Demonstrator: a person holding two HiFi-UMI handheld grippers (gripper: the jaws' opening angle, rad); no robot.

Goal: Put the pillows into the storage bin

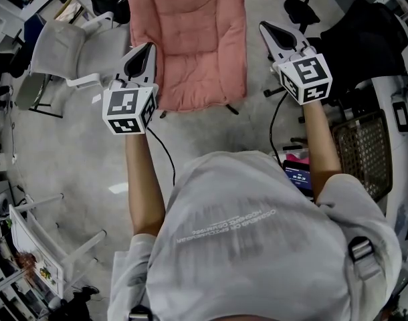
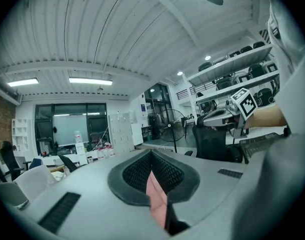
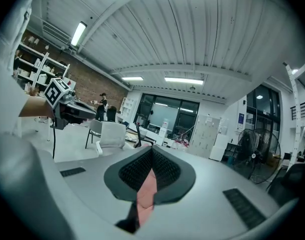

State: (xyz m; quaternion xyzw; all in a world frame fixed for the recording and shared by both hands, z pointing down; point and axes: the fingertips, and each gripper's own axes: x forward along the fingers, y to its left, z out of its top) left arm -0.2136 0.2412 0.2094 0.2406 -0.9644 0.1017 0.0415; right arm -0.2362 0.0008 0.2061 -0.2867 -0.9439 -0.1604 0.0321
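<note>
Pink pillow, one item, lying ahead of two closed grippers.

We record the pink quilted pillow point(image 1: 190, 39) spread flat ahead of both grippers, with black legs point(image 1: 232, 110) showing under its near edge. The left gripper point(image 1: 148, 47) reaches over the pillow's left edge, and the right gripper point(image 1: 264, 27) stands just off its right edge. We see both grippers narrow, with the jaws drawn fully together. In each gripper view a sliver of pink shows in the slit below where the jaws meet; we cannot tell whether it is nipped cloth or the pillow seen through the gap. Outward: a white chair point(image 1: 63, 52) to the left of the left gripper, a dark woven basket point(image 1: 364, 149) to the right of and behind the right gripper, and grey floor point(image 1: 70, 152) beneath.
</note>
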